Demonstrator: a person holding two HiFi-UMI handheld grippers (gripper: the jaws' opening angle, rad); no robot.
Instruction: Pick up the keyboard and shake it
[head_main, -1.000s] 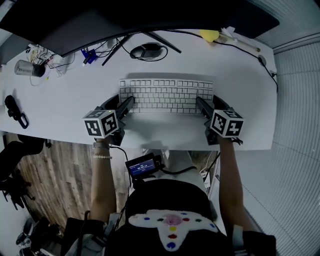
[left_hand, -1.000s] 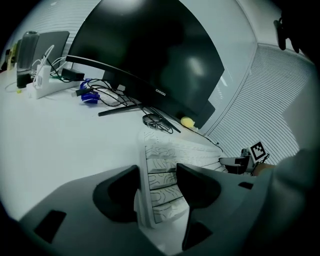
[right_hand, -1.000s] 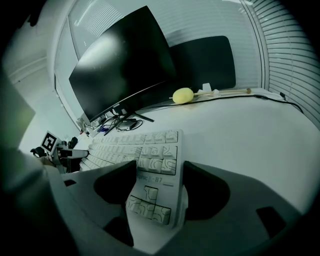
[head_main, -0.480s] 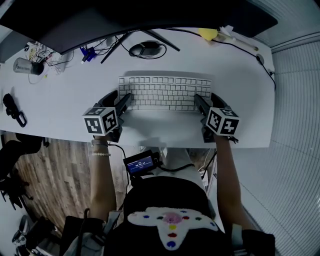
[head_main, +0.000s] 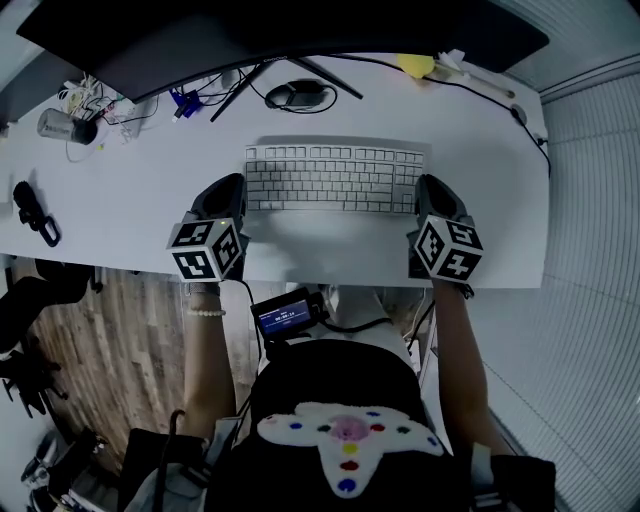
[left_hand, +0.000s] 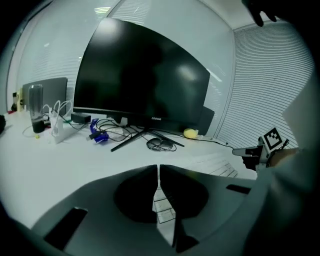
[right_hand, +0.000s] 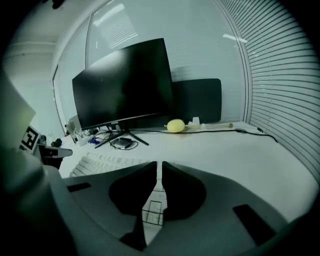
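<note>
**A:** Where is the keyboard?

**B:** The keyboard (head_main: 335, 178) looks to be flat on the desk (head_main: 130, 190) in front of the monitor (head_main: 300, 25). It lies crosswise between the two grippers. The left gripper (head_main: 232, 190) sits just off its left end and the right gripper (head_main: 432, 190) just off its right end.

**A:** Does either have hold of it?

**B:** No, as far as I can judge. In the left gripper view the jaws are drawn in to a thin slit with nothing caught in it, and keys only show beyond them. The right gripper view shows the same.

**A:** Which step is this, then?

**B:** I can't settle that. An ungripped keyboard on the desk fits the moment just ahead of a lift. It fits equally a keyboard set down once the shaking is over.

**A:** And the next move?

**B:** I can only say that slits this narrow could not take the keyboard's edge as they stand.
</note>
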